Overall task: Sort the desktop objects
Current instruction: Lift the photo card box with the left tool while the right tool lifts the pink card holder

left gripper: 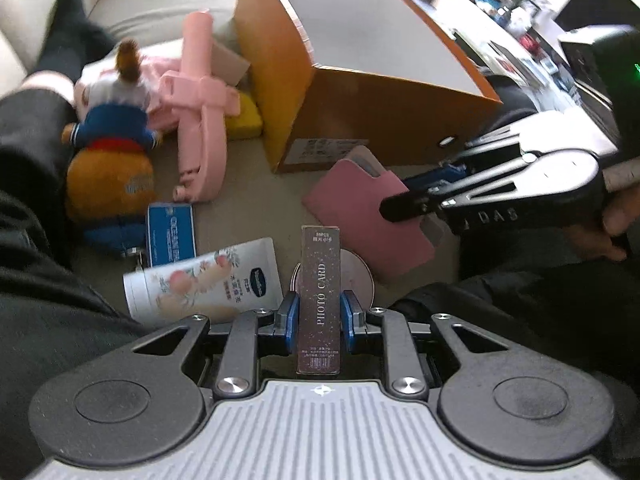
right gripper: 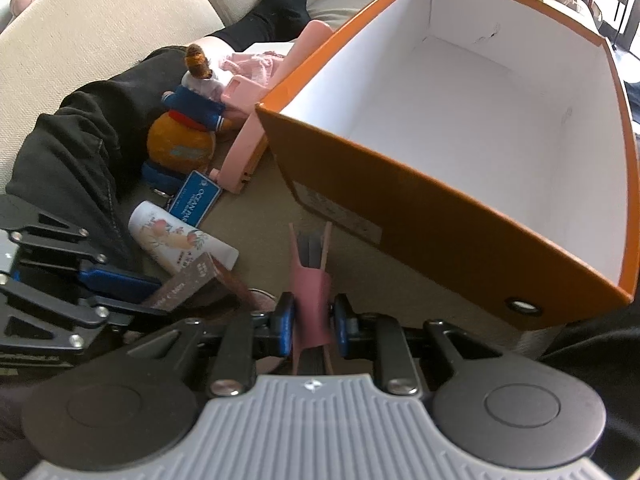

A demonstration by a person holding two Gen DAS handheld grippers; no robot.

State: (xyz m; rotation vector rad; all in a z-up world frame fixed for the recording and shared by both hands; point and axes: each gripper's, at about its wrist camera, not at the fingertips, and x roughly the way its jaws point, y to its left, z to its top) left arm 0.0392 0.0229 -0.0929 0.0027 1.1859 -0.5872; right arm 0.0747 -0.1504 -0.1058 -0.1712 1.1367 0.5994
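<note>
My left gripper [left gripper: 319, 320] is shut on a dark maroon "PHOTO CARD" box [left gripper: 320, 288], held upright between the blue pads; the box also shows in the right wrist view [right gripper: 188, 284]. My right gripper [right gripper: 311, 322] is shut on a pink wallet-like case [right gripper: 310, 300], which appears in the left wrist view [left gripper: 368, 216] with the right gripper [left gripper: 416, 196] at its right edge. The orange box [right gripper: 440, 240] with a white, empty inside stands open just beyond the case, to the right.
On the beige sofa surface lie a white hand-cream tube [left gripper: 200, 280], a blue card [left gripper: 171, 234], a plush toy in blue [left gripper: 110, 160], a pink folding stand [left gripper: 200, 120], a yellow item [left gripper: 246, 114] and a round silver disc [left gripper: 360, 276]. A person's dark-clothed legs [right gripper: 72, 152] border the left.
</note>
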